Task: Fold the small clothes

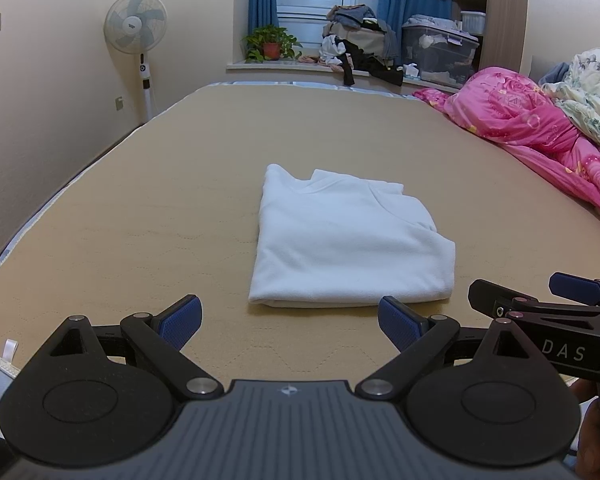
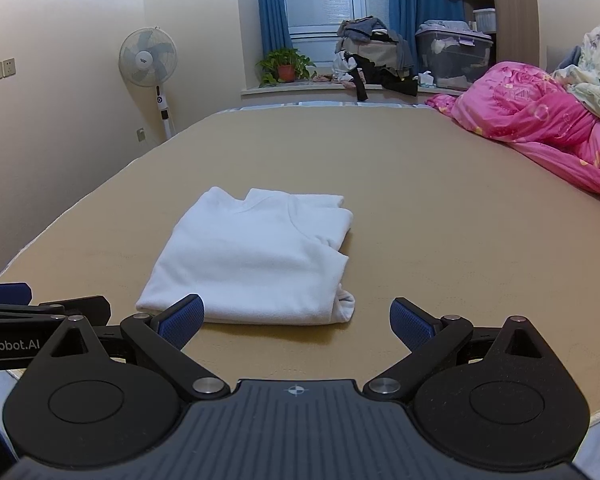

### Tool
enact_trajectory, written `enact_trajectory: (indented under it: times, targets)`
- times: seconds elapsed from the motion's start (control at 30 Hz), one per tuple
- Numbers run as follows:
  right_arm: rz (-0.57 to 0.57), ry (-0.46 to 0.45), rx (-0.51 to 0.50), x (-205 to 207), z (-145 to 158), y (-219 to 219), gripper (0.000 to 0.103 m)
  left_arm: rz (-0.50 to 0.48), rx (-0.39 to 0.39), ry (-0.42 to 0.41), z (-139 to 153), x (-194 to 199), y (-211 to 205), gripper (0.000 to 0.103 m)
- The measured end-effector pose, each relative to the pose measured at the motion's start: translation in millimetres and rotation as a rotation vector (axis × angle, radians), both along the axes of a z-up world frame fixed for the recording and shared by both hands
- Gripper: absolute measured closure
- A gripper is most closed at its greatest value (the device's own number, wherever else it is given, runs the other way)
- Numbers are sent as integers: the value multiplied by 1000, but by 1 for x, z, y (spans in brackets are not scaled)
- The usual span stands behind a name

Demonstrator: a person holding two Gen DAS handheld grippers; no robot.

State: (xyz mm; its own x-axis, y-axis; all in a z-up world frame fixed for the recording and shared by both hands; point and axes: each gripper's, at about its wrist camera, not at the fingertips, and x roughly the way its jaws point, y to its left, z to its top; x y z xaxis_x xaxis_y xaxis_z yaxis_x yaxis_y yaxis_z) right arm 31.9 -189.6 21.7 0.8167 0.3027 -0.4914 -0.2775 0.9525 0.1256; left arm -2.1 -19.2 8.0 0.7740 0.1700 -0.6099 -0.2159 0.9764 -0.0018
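Observation:
A white garment (image 1: 348, 240) lies folded into a neat rectangle on the tan mattress (image 1: 140, 208); it also shows in the right wrist view (image 2: 256, 260). My left gripper (image 1: 290, 320) is open and empty, held just short of the garment's near edge. My right gripper (image 2: 298, 320) is open and empty, just short of the garment's near right corner. The right gripper's side shows at the right edge of the left wrist view (image 1: 540, 304). The left gripper's side shows at the left edge of the right wrist view (image 2: 40, 308).
A pink quilt (image 1: 540, 132) and a floral blanket (image 1: 588, 92) lie heaped along the mattress's right side. A standing fan (image 1: 138, 28) is by the left wall. A potted plant (image 1: 270, 42), piled clothes (image 1: 360, 44) and a storage bin (image 1: 440, 56) line the window sill.

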Motion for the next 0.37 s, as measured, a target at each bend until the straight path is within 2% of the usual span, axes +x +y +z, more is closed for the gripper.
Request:
enact_trajectory:
  times: [0.37]
  targets:
    - [0, 0, 0, 0, 0, 0, 4, -2, -1, 1, -1, 0, 2, 6]
